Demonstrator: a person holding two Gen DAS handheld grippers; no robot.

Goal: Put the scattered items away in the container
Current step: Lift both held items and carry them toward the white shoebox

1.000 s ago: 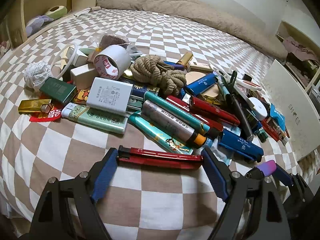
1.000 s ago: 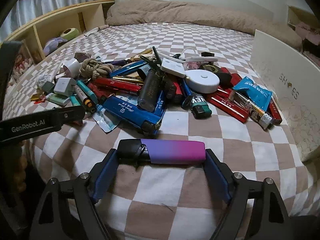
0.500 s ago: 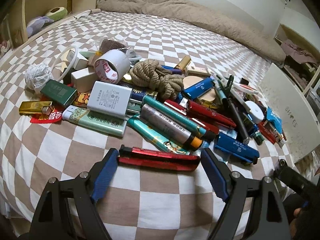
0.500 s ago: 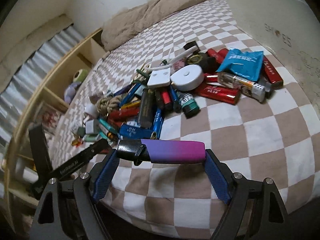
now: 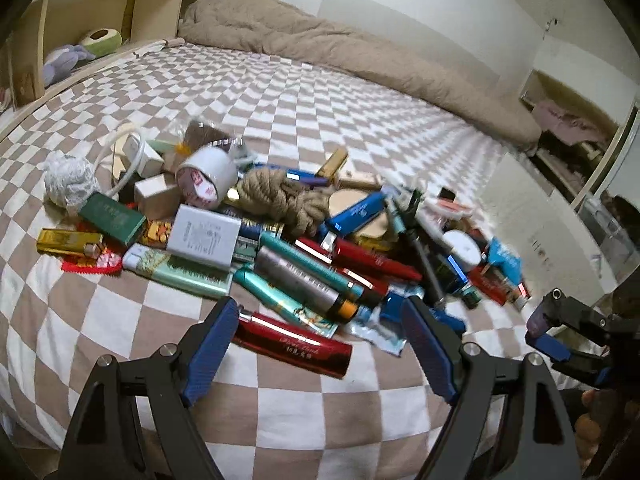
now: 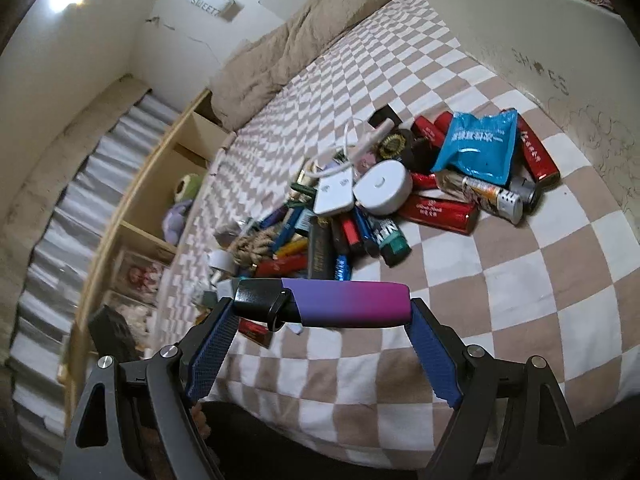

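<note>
**Two claws at the edge of a cluttered bed**

The left claw (image 5: 320, 344) stands with its blue fingers apart over the near edge of the checked bed (image 5: 304, 92). A red lighter (image 5: 292, 345) lies on the bedcover between them, its left end at the left finger (image 5: 210, 350) and its right end well short of the right one; whether the left end touches the pad cannot be told.

Beyond it spreads the pile of scattered items: a white charger block (image 5: 204, 236), a roll of white tape (image 5: 206, 176), a coil of rope (image 5: 280, 200), a pale green lighter (image 5: 176, 272), a gold lighter (image 5: 68, 242) and a crumpled white wad (image 5: 68, 180), with many more lighters and tubes running off to the right.

The right claw (image 6: 322, 306) is clamped on a purple-to-pink vape (image 6: 344, 304), held crosswise by its two ends above the bed's near edge. In this tilted view a white round case (image 6: 382, 192), a blue foil packet (image 6: 476, 146) and several red lighters lie further along the bed. The white container (image 6: 540, 44), lettered "SHOES", stands on the bed just beyond them, its wall close to the outermost red lighter.

The right claw also shows at the right edge of the left wrist view, low beside the bed.
</note>
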